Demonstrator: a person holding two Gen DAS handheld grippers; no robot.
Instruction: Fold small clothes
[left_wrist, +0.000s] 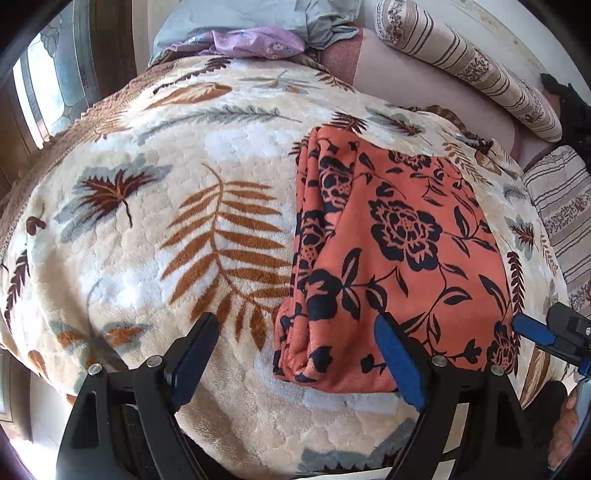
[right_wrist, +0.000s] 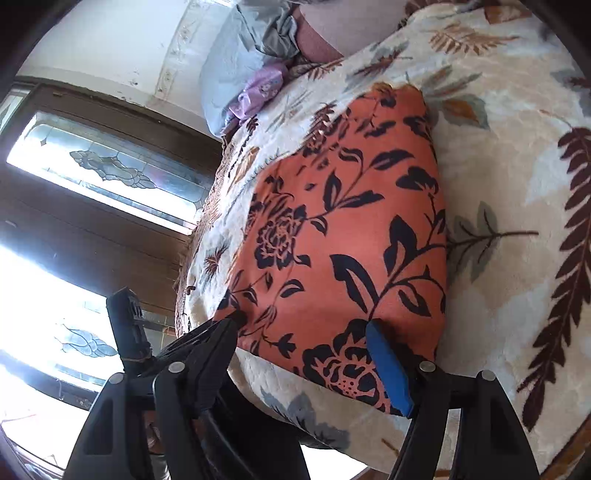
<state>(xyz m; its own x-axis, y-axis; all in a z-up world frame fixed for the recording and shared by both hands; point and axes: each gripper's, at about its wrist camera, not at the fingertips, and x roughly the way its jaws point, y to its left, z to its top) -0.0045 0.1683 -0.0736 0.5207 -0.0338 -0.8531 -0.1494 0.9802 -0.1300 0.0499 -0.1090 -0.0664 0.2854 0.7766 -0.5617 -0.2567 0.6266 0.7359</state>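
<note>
A folded orange garment with a black flower print lies flat on a cream blanket with a leaf pattern. Its stacked fold edges show along its left side in the left wrist view. My left gripper hangs open above the garment's near left corner, with nothing pinched. My right gripper is open over the garment's near edge, its blue pad close to the cloth; it also shows at the right edge of the left wrist view as the right gripper.
Striped pillows lie at the back right. A purple flowered cloth and a grey-blue cloth are heaped at the far end. A leaded-glass window stands beyond the blanket's edge. A hand is at lower right.
</note>
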